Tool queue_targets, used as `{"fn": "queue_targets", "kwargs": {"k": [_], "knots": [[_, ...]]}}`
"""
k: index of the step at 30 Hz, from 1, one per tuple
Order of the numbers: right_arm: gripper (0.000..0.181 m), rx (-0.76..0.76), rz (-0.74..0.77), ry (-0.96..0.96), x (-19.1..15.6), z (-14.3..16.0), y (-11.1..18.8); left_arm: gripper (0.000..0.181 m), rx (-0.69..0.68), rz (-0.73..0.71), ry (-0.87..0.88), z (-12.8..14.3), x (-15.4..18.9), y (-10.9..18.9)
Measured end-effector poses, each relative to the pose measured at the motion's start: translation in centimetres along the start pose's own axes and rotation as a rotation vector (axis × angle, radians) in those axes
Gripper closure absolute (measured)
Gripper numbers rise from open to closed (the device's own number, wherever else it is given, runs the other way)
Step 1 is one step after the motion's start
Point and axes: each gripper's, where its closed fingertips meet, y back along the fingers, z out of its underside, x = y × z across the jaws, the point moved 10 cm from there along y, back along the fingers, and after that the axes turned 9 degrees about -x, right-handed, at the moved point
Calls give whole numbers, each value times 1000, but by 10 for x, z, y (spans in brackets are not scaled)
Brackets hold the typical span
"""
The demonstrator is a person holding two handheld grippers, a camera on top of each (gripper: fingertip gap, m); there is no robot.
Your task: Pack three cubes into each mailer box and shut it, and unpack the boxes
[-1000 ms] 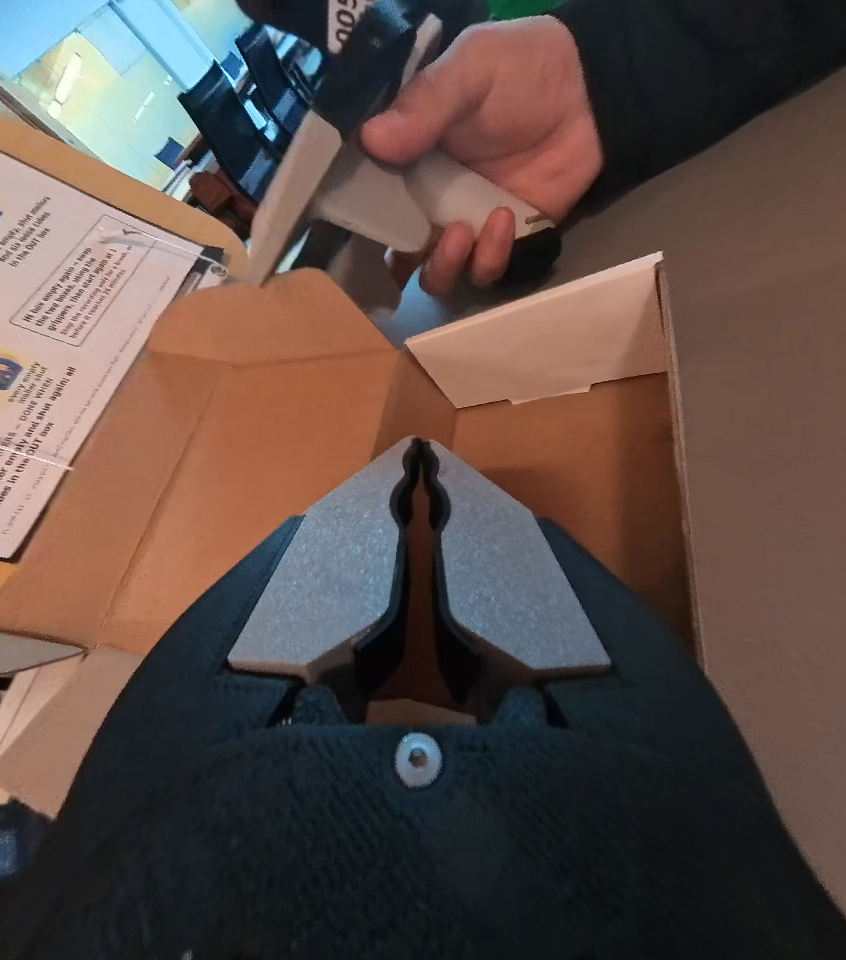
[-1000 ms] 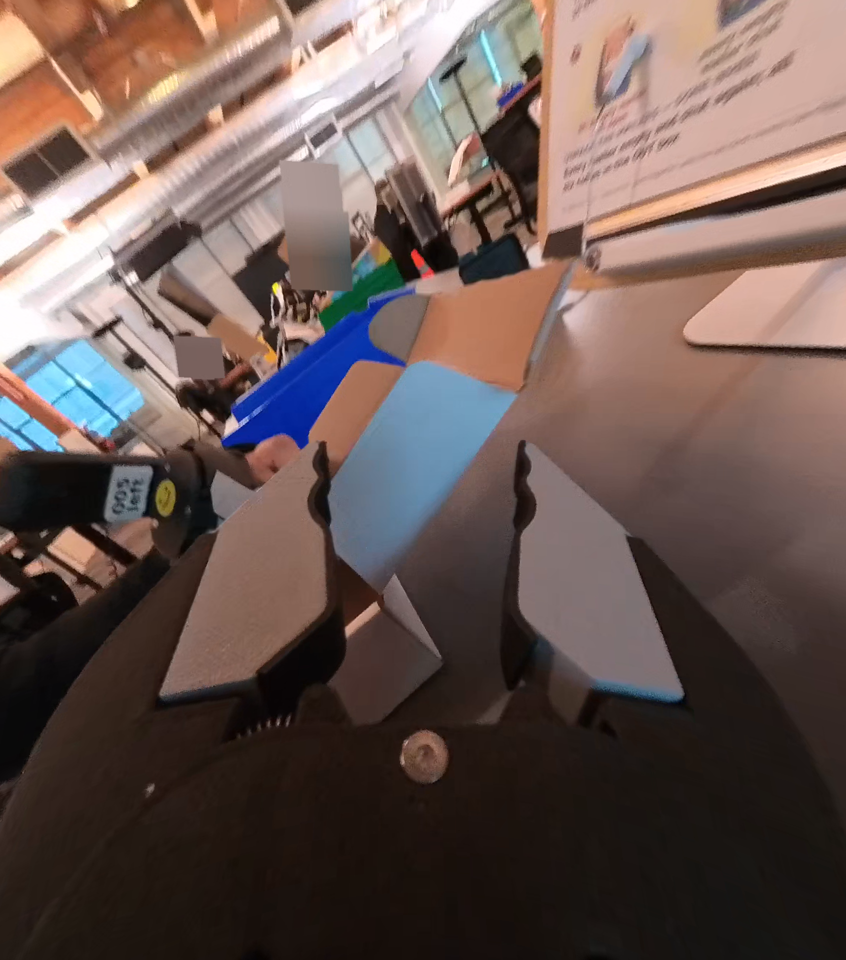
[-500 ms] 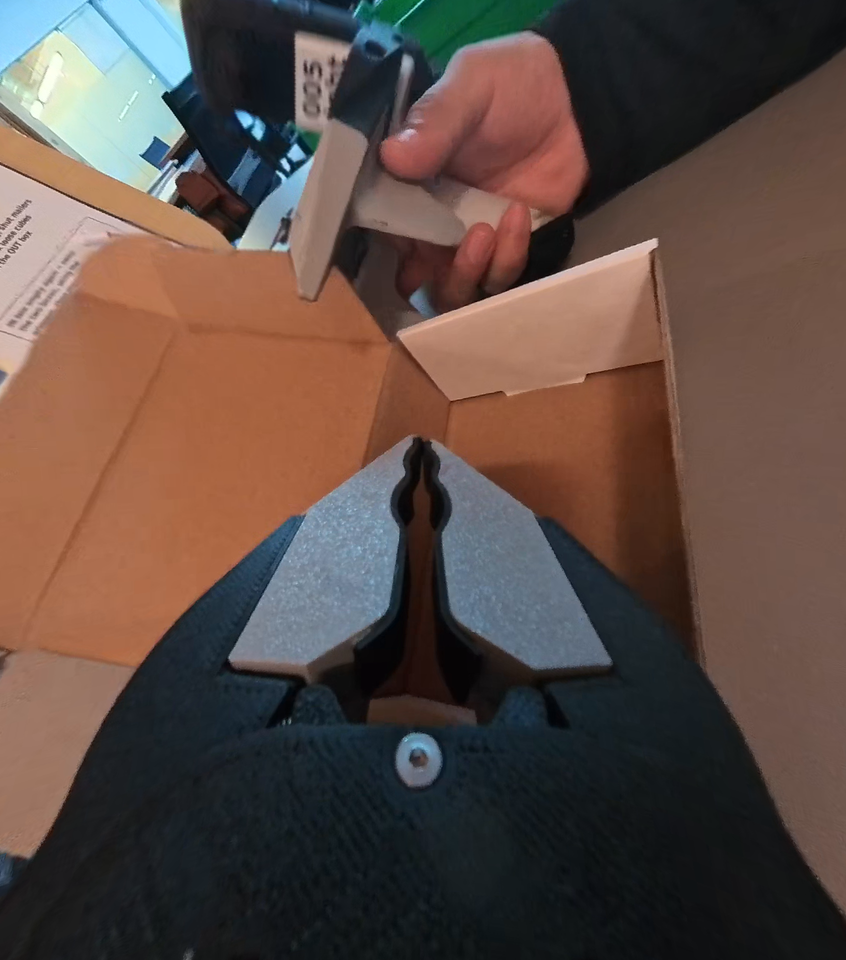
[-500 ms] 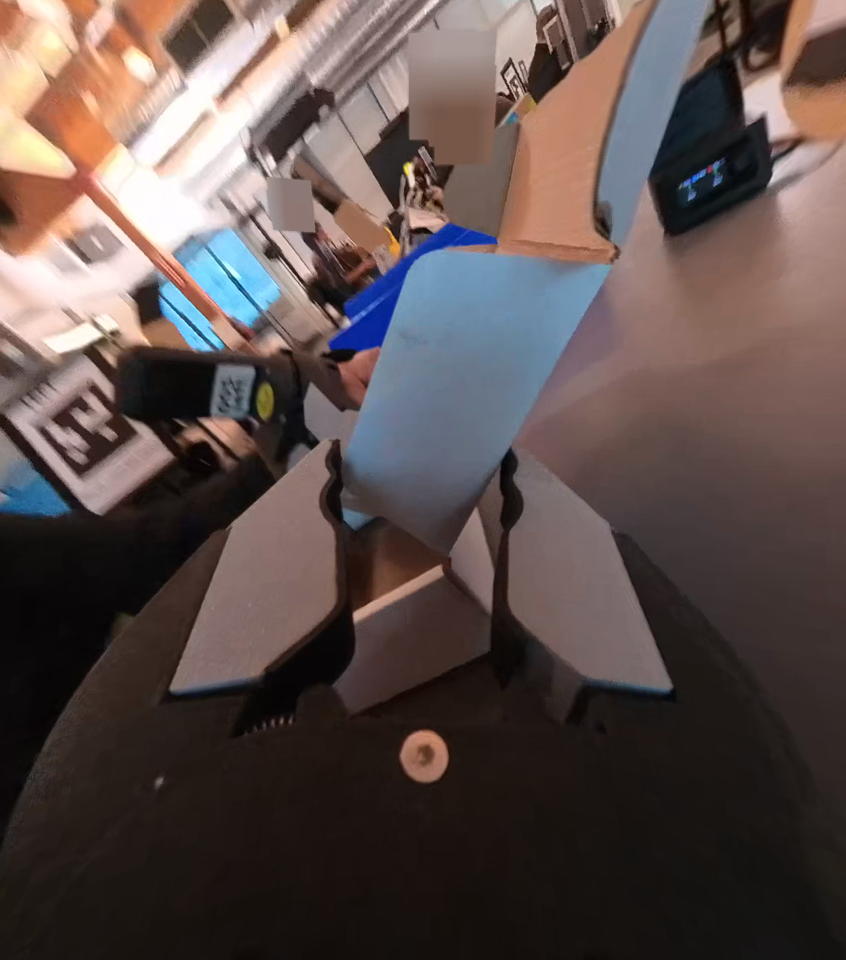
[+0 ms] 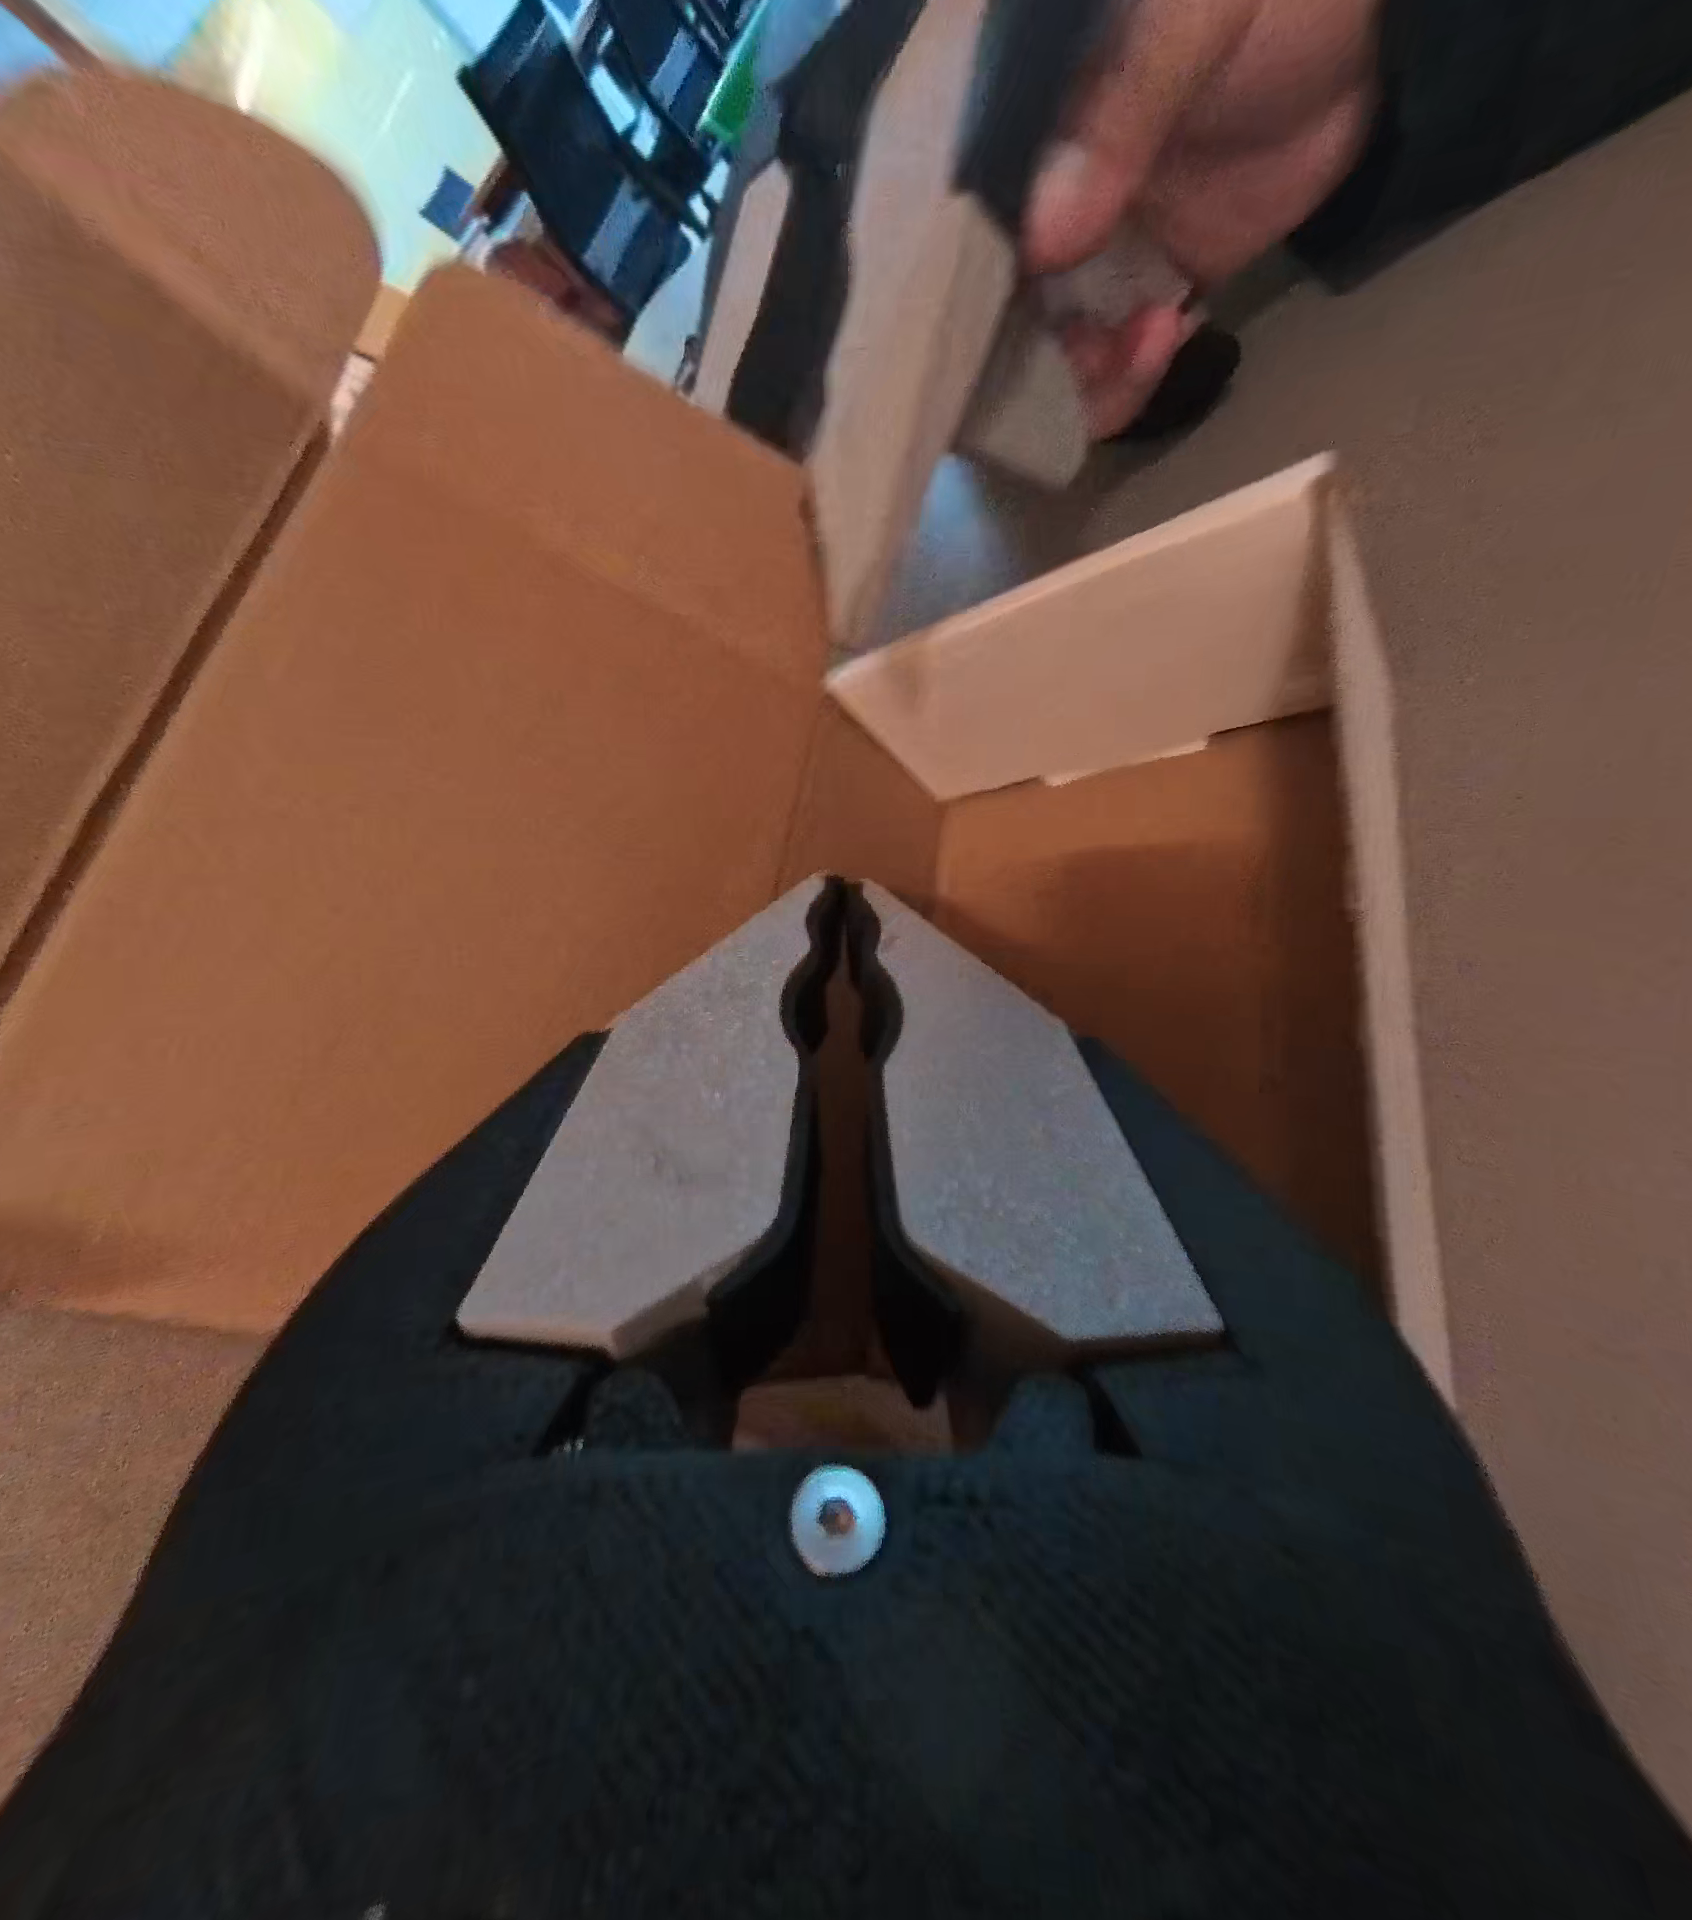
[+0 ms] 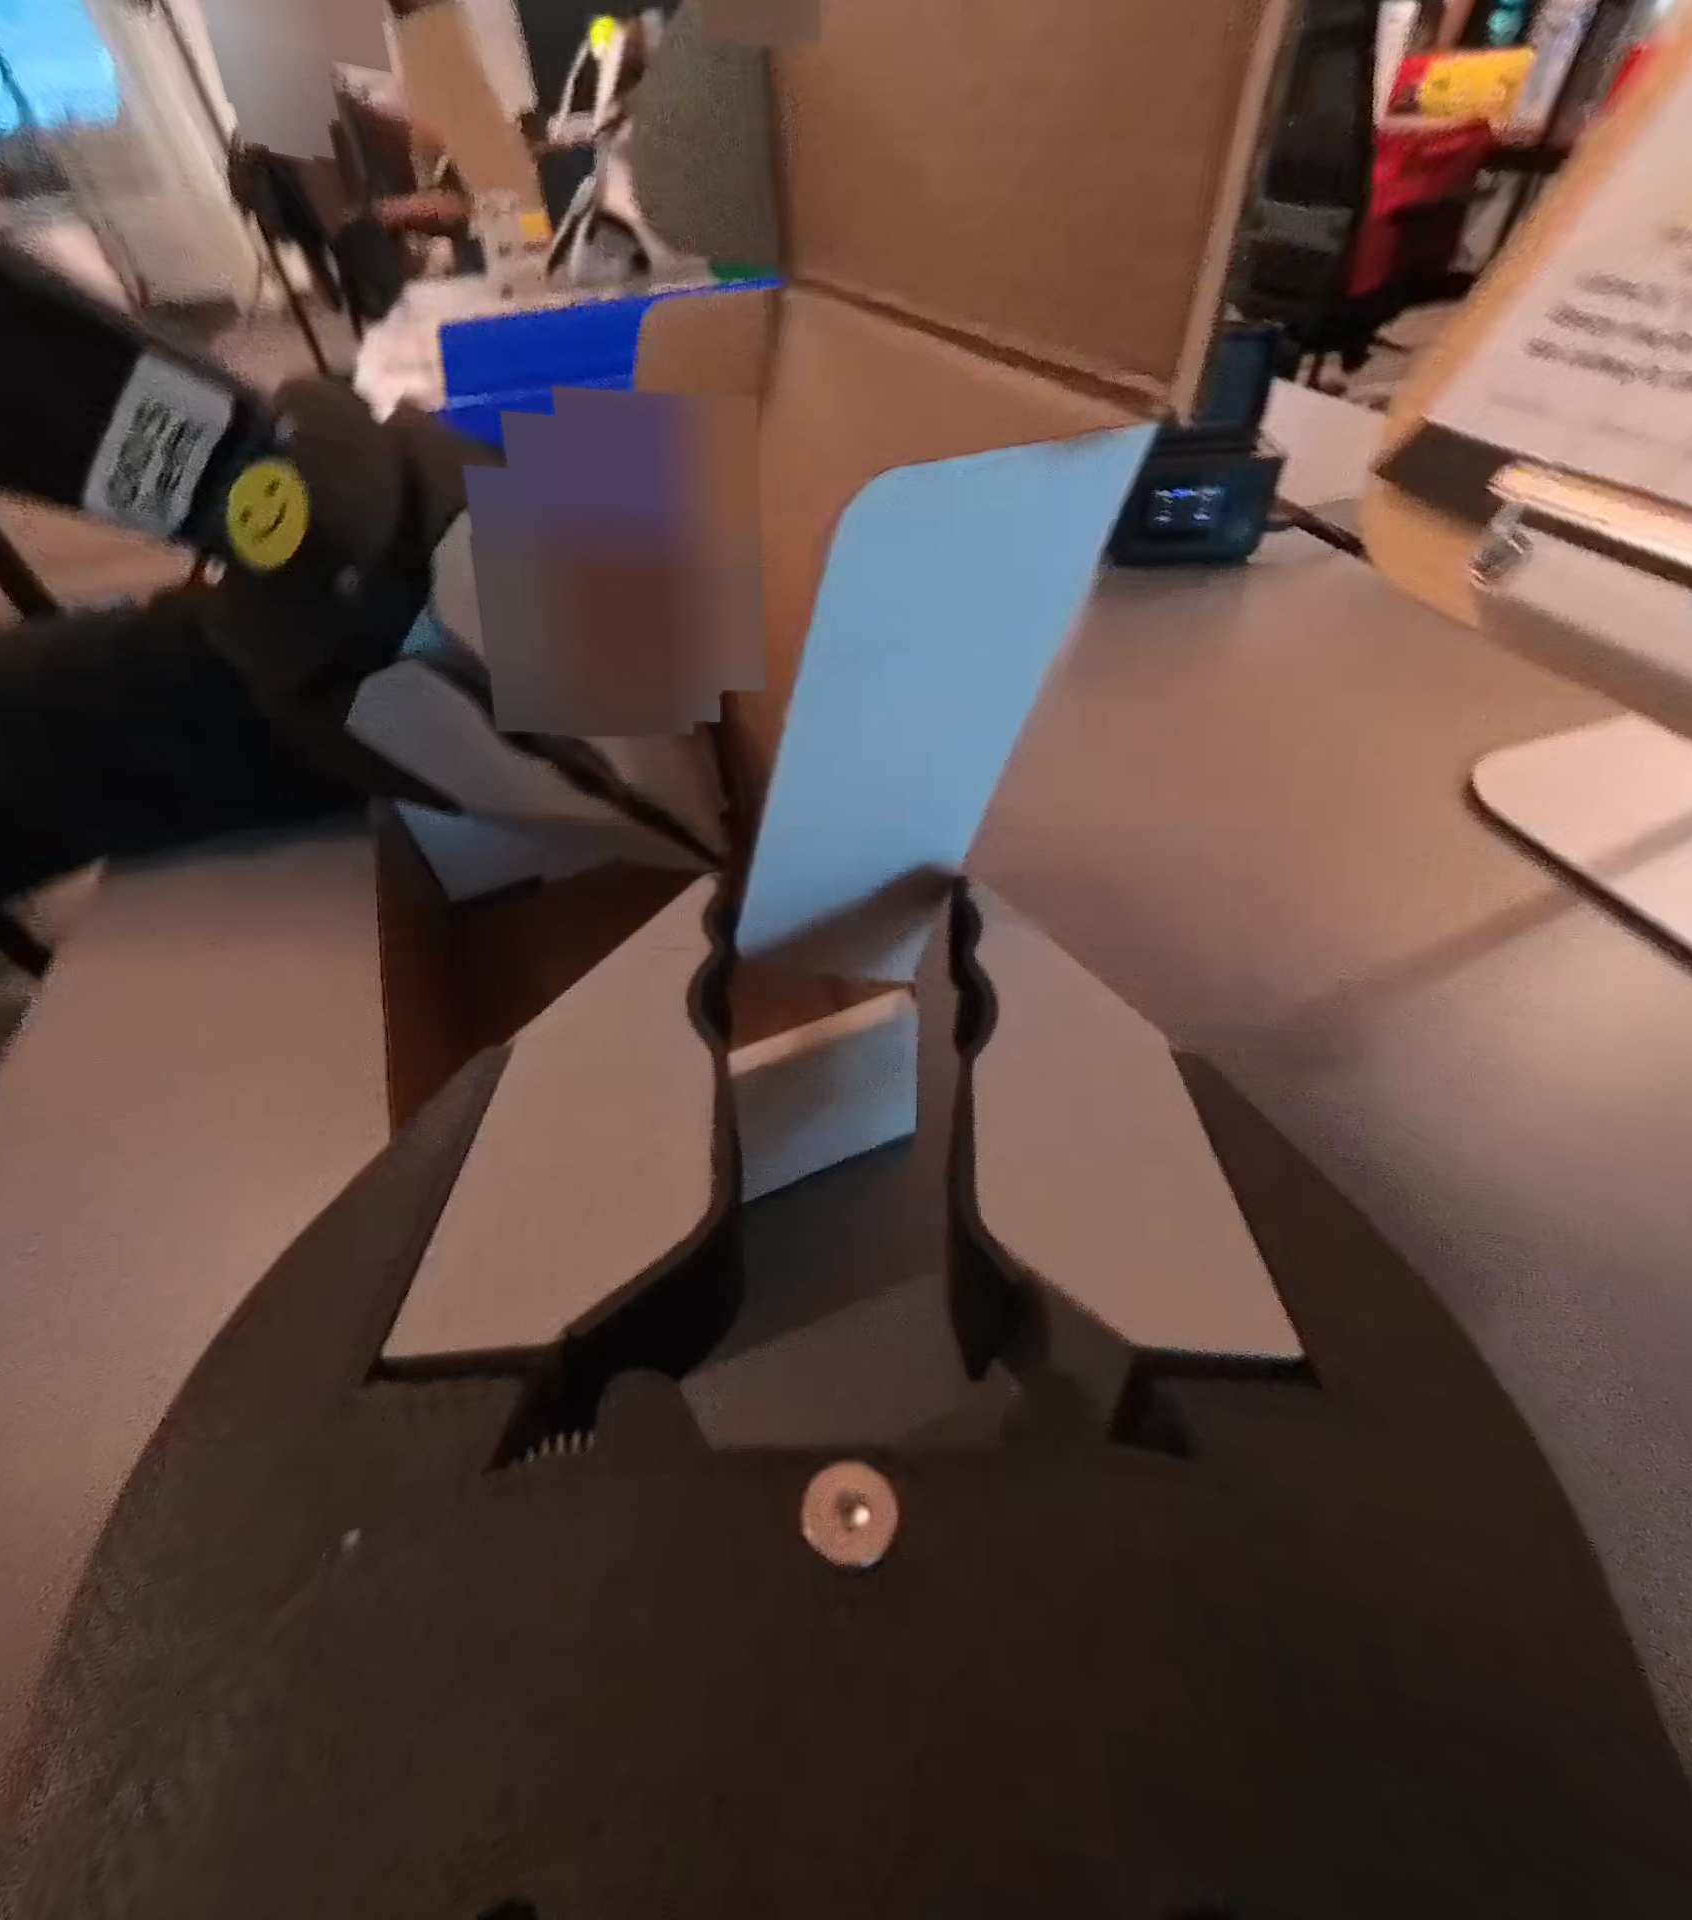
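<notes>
The mailer box (image 5: 1382, 935) lid (image 5: 468, 790) has swung up since before. The left hand-held gripper (image 5: 837, 894) stays pressed together inside the box; the right hand-held gripper (image 6: 837, 914), fingers apart, now straddles the lid's flap (image 6: 925, 686).

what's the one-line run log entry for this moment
phase: lid closing | left gripper: shut, empty, inside mailer box | right gripper: open, astride lid flap | cubes: none visible
</notes>
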Motion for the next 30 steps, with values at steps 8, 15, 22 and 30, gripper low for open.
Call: {"fn": "queue_targets", "kwargs": {"k": [8,15,22,30], "knots": [[136,213,35,-141,20,-6,31,181,-12,-68,-33,0,-2,1],[141,246,122,-127,20,-8,36,181,15,-92,21,2,-8,6],[150,268,177,-103,20,-9,41,181,52,-144,51,2,-17,17],[150,338,182,-168,25,-10,49,181,66,-154,84,3,-20,20]]}}
